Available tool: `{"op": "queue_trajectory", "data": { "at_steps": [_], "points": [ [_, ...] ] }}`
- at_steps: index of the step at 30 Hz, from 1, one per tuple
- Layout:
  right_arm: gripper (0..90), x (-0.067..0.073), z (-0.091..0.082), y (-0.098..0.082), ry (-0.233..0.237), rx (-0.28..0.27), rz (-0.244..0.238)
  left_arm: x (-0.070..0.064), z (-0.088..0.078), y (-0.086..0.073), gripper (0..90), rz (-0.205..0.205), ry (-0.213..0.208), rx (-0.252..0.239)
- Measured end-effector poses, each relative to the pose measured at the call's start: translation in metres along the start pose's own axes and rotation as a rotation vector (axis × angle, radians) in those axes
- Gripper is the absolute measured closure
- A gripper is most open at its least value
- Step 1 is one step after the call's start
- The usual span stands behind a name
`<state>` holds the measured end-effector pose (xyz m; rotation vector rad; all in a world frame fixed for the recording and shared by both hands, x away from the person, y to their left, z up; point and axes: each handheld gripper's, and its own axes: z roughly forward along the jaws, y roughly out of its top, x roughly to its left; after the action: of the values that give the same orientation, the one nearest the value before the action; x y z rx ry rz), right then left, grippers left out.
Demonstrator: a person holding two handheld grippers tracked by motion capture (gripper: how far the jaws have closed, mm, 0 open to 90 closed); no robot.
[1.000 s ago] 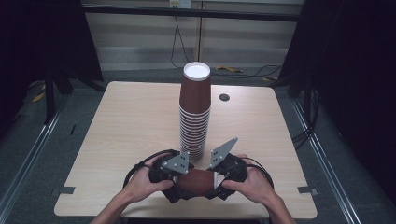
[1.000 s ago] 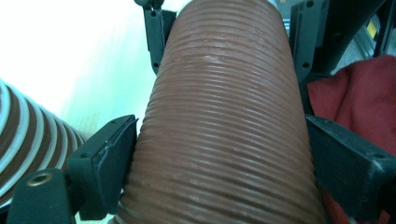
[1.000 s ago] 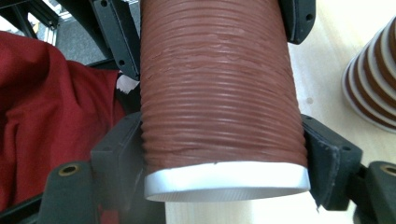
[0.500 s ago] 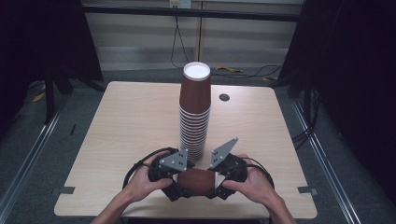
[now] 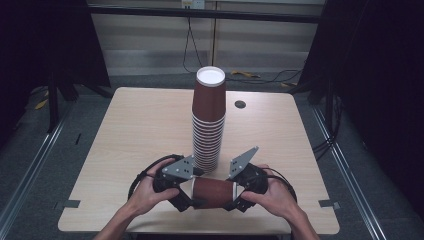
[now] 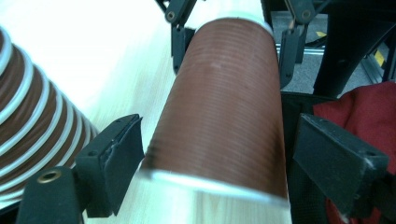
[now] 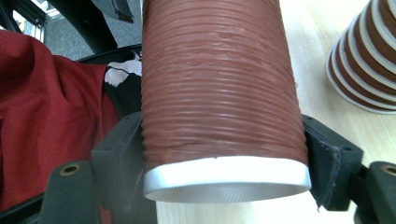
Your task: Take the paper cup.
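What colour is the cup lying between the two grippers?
The ribbed paper cup is reddish-brown with a white rim, clearest in the right gripper view.

Two black handheld claws are seen, the left claw [image 5: 186, 196] at about 7 o'clock and the right claw [image 5: 239, 195] at 5 o'clock. Each is topped by a grey three-cornered plate dotted with screws and trailed by a looping black cable. Brass-ringed screw holes are set in the blocky black jaws. Bare forearms are shown.
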<state>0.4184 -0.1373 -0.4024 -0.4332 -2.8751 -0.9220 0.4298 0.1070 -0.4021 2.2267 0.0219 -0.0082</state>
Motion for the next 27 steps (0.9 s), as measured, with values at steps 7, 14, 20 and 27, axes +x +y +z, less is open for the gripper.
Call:
{"op": "queue_trajectory", "data": {
  "at_steps": [7, 14, 20, 27],
  "points": [
    [23.7, -0.003, -0.006, -0.007, -0.019, -0.008, 0.017, 0.001, -0.008, -0.006, 15.7, -0.03, 0.023, -0.018],
    [23.6, -0.005, -0.011, -0.011, -0.026, -0.035, 0.02, 0.003, -0.013, -0.01, 15.7, -0.061, 0.028, -0.083],
    [23.5, -0.007, -0.013, -0.016, -0.023, -0.092, 0.025, 0.002, -0.018, -0.014, 15.7, -0.077, 0.026, -0.181],
    [23.5, -0.01, -0.018, -0.021, -0.007, -0.186, 0.027, 0.001, -0.023, -0.016, 15.7, -0.106, 0.071, -0.242]
  ]
}}
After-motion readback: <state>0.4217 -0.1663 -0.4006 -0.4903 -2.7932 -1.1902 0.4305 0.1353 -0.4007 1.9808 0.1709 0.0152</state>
